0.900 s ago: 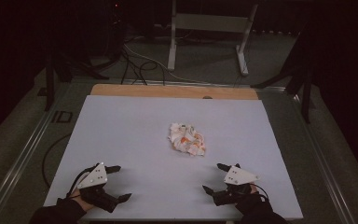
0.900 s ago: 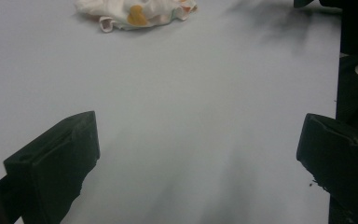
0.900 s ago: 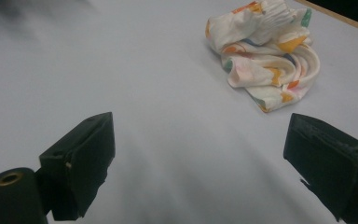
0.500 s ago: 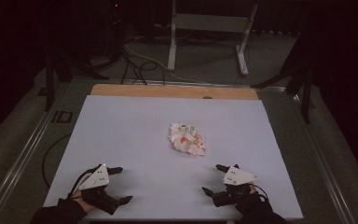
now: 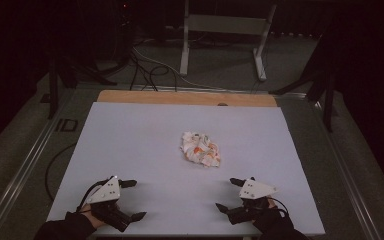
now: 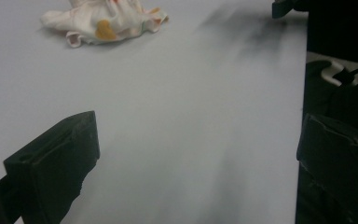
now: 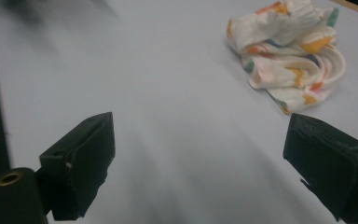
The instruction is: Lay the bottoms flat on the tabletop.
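Left gripper (image 5: 131, 200): held in a hand at the near edge of the white table sheet (image 5: 130, 145), near-left of the crumpled cloth (image 5: 200, 149) and well apart from it; jaws spread wide, nothing between them, grey three-cornered plate on top. Seen in the left gripper view: both black jaws set far apart over bare sheet, cloth (image 6: 103, 21) far ahead toward the upper left. Crumpled cloth: white with orange and coloured print, bunched in a loose heap, lying near the middle of the sheet, untouched by either gripper. Right gripper (image 5: 229, 194): held in a hand near-right of the cloth, at the near edge of the sheet, apart from the cloth; jaws spread wide, empty. Seen in the right gripper view: cloth (image 7: 289, 56) ahead toward the upper right, beyond the jaw tips, no contact.
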Action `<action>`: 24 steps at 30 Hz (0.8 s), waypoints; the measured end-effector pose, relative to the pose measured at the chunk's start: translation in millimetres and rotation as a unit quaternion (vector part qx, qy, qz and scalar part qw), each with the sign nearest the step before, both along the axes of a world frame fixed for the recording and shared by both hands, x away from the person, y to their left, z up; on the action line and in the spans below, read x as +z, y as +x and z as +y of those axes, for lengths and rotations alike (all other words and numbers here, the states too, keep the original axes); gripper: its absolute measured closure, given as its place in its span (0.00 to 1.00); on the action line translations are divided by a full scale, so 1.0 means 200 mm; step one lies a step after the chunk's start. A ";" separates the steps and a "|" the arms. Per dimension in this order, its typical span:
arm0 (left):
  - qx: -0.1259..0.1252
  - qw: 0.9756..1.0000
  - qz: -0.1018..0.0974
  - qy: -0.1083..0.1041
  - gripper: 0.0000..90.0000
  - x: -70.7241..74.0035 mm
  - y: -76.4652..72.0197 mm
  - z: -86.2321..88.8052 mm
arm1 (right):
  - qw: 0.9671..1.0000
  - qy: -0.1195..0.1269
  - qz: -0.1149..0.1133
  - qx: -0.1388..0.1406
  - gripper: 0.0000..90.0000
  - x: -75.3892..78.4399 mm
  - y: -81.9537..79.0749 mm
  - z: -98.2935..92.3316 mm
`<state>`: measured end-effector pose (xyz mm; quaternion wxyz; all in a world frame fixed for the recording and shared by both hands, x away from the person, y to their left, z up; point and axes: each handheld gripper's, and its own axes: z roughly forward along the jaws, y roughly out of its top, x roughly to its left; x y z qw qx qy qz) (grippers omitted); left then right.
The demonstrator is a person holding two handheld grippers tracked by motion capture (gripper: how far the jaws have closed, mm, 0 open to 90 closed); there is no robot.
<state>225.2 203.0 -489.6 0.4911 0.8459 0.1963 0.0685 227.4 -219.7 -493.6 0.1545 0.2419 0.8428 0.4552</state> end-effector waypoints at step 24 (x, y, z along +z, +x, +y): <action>-0.033 0.999 -0.020 -0.015 0.00 0.22 0.18 -0.15 | 0.999 0.014 -0.035 0.013 0.14 0.34 0.12 0.01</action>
